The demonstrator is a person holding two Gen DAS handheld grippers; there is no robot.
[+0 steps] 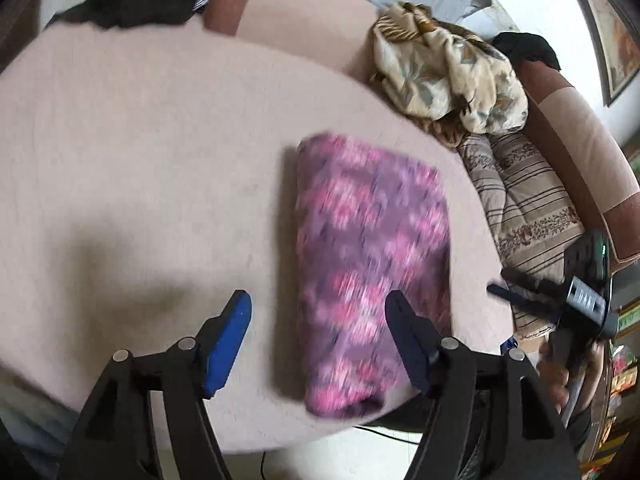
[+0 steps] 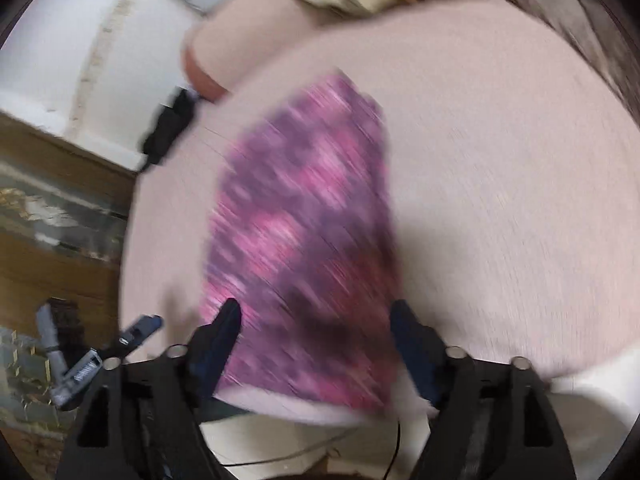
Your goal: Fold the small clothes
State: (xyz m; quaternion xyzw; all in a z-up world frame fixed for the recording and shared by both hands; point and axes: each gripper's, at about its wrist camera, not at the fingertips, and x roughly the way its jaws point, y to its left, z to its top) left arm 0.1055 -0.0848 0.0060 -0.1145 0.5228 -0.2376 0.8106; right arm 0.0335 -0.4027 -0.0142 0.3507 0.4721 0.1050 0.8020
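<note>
Purple cloth (image 1: pixel 372 272) lies folded on the sofa seat (image 1: pixel 140 160). Both my tongs, left (image 1: pixel 318 340) and right (image 2: pixel 316 344), gape empty. Next, I reckon, fetch another garment.

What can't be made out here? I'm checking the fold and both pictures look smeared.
- Pink cloth: the print and fold edges are blurred by motion in both views.
- Its near edge: right wrist view, partly hidden behind the right gripper.
- Left gripper: open, but whether a finger touches the cloth is unclear.
- Black clothing: left wrist view, blurred at the far edge, type unclear.
</note>
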